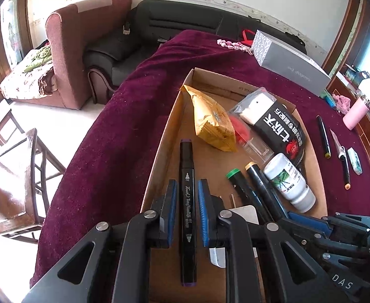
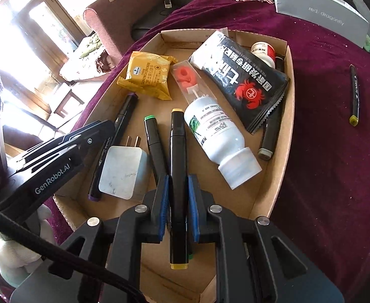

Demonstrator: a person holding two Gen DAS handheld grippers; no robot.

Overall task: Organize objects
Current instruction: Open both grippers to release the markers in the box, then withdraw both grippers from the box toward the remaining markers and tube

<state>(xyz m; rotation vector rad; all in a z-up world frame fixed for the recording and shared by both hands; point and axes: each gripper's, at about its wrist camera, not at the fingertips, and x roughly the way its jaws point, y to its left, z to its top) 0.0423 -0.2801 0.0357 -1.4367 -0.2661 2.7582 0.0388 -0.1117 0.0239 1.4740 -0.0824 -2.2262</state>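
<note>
A cardboard tray [image 1: 159, 151] [image 2: 289, 106] lies on a maroon cloth. My left gripper [image 1: 187, 189] is open, its pads on either side of a purple-capped black marker [image 1: 187, 202] that lies on the tray floor. My right gripper [image 2: 178, 184] is shut on a yellow-capped black marker [image 2: 177, 151] over the tray. A green-capped marker [image 2: 153, 139] lies just left of it. The tray also holds a white bottle [image 2: 215, 136], a black crab-print pouch [image 2: 248, 83], a yellow cracker packet [image 2: 147, 75], a red item in a clear case [image 2: 190, 80] and a white charger [image 2: 120, 169].
Two markers [image 2: 354, 96] [image 1: 323, 136] and a small knife [image 1: 339, 146] lie on the cloth right of the tray. A grey box [image 1: 291, 63] stands at the table's far side. A pink cup [image 1: 356, 113] is far right. Sofas and a wooden chair [image 1: 15, 176] stand left of the table.
</note>
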